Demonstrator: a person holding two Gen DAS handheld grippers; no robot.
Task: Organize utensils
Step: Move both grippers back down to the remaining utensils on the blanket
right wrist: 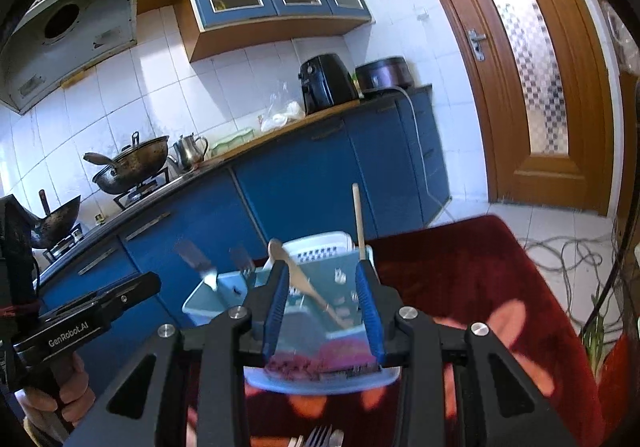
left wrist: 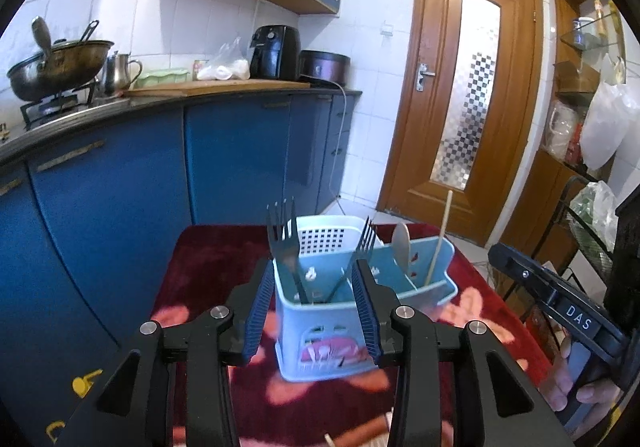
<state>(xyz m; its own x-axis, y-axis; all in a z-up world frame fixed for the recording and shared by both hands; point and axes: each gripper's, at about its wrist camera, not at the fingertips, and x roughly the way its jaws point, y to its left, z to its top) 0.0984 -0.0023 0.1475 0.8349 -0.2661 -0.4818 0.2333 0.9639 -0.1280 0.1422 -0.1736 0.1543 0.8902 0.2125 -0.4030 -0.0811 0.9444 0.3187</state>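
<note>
Pale blue plastic makes up the utensil caddy, which is sitting on a tabletop draped in a dark red cloth with pink flowers. The caddy is divided into compartments. In the left wrist view, the nearest compartment is holding two dark forks, tines up and leaning apart from each other, while the compartment to the right is holding a wooden spoon with its bowl up and a thin wooden chopstick leaning against the divider. A perforated white panel is rising at the caddy's back. The left tool is hovering with its blue-padded jaws spread wide on either side of the caddy's front compartment, grasping nothing. The right tool is likewise standing released, its jaws apart and framing the spoon and chopstick section; in its view the wooden spoon is slanting across the gap between the pads and the chopstick is standing just inside the right pad. More fork tines are lying at the bottom edge of the right wrist view, on the cloth near the camera. Each tool's handle is showing in the other's view, gripped by a hand.
</note>
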